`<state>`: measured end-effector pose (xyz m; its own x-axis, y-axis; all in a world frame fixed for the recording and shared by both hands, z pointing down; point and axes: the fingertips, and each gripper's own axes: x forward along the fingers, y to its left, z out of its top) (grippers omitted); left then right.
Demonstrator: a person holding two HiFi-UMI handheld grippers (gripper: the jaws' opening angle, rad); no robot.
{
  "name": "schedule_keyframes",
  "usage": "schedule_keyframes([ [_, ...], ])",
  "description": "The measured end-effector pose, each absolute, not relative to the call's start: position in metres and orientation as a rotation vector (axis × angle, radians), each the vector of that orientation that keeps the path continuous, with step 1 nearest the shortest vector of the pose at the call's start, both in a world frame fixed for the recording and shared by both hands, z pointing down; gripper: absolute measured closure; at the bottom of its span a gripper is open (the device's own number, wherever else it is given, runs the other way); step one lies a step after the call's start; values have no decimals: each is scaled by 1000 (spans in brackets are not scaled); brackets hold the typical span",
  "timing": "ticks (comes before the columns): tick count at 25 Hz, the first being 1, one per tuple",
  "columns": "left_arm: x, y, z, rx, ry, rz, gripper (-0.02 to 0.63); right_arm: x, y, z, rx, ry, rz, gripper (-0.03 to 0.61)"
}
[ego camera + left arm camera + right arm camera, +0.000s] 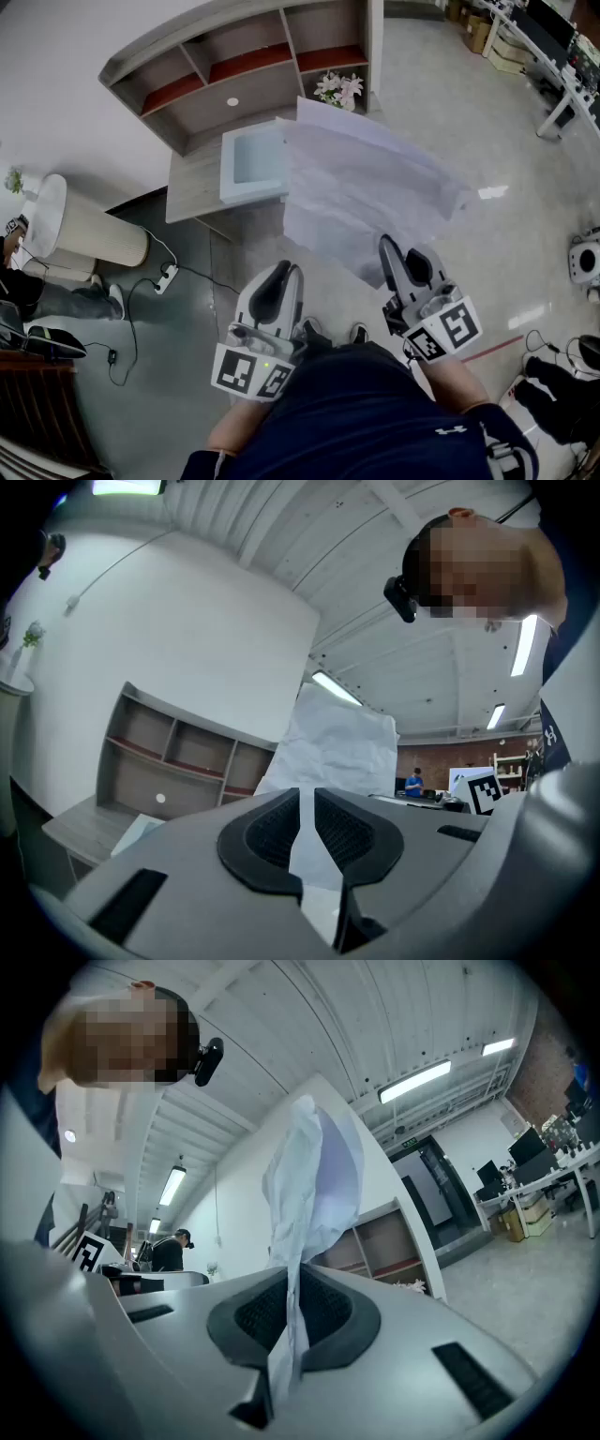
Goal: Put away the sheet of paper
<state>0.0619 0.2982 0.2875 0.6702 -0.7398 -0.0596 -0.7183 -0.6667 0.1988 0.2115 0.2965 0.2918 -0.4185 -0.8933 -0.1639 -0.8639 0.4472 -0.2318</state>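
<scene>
Our right gripper (292,1283) is clamped on the sheet (309,1176); the paper runs up between the pads and stands crumpled above them. Our left gripper (305,803) also has its jaws drawn in narrow on the sheet, which passes through the slit between the pads and rises beyond. In the head view both grippers, left (289,274) and right (387,246), point away from us with the sheet (366,187) stretched ahead of them, off the floor and resting on nothing.

So we judge the pick-up done and the putting away still ahead. Where it goes we cannot be sure; the pale tray (253,159) on the desk (192,178) looks the likely place, with the shelf (234,66) behind it as the other option.

The sheet's left edge overlaps the tray's right side in the head view, and its far corner sits near the flowers (339,89) at the shelf's end. We would watch that corner, since a limp sheet could brush them. The desk's front edge lies ahead and to our left. Right of the sheet the floor (469,122) gives room to swing, while a cable (167,277) trails on the floor at our left.
</scene>
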Motion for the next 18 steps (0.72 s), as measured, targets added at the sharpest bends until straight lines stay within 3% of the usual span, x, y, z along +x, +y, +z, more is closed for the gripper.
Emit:
schedule_keyframes([
  [18, -32, 317, 301, 2612, -1235, -238, 554, 137, 318, 301, -1546, 2456, -250, 563],
])
